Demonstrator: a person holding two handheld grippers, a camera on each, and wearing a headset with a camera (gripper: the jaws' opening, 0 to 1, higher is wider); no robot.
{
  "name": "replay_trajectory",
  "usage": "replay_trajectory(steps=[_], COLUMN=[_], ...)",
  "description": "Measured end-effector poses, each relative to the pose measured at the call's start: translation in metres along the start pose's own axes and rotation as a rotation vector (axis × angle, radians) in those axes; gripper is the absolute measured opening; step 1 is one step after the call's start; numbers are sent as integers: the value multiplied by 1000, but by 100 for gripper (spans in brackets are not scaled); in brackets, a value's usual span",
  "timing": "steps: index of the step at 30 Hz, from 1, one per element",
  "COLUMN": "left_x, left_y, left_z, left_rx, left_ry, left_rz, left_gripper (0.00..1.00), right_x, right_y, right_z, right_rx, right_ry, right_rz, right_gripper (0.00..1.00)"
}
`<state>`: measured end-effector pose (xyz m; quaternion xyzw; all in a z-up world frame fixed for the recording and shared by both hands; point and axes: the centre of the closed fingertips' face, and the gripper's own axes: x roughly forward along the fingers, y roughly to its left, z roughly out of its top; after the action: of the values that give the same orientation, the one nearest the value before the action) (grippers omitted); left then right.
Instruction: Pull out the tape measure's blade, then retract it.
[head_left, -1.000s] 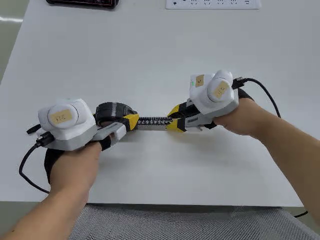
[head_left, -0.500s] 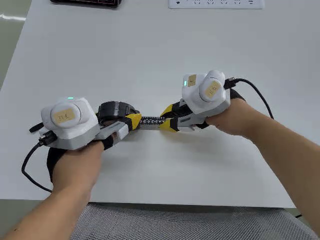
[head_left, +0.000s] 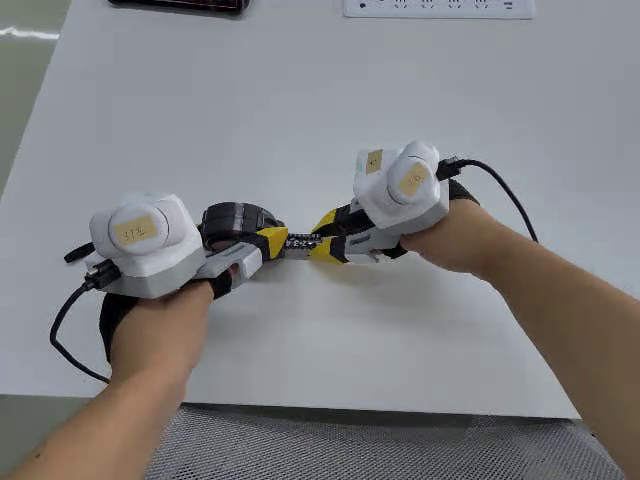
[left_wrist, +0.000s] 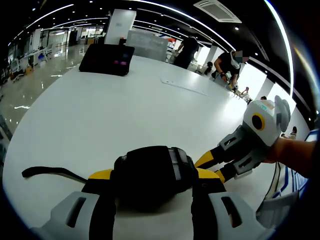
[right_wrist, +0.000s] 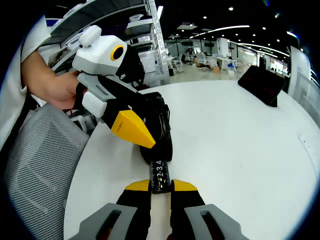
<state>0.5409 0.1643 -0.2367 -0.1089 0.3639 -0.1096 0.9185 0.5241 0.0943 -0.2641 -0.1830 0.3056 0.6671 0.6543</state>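
The tape measure (head_left: 232, 222) has a round black case with ribbed sides, and it sits clamped between the yellow-tipped jaws of the left gripper (head_left: 262, 243), bulging up above them in the left gripper view. Its blade (head_left: 298, 241) is dark with pale numerals (2, 3 and 4 read clearly in the right gripper view). It sticks out only a short way, running straight from the case to the right gripper (head_left: 325, 243), whose closed jaws pinch its end.
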Motion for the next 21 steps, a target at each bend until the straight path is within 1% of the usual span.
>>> replay_trajectory(steps=[8, 21], left_x=[0, 0], left_y=[0, 0], left_z=[0, 0], left_rx=[2, 1], left_ry=[-2, -4], left_rz=[1, 3], left_gripper=[57, 57], right_x=[7, 16], right_y=[-2, 0], right_z=[4, 13], right_rx=[18, 9], right_ry=[-14, -23], right_rz=[-1, 3], right_gripper=[11, 11])
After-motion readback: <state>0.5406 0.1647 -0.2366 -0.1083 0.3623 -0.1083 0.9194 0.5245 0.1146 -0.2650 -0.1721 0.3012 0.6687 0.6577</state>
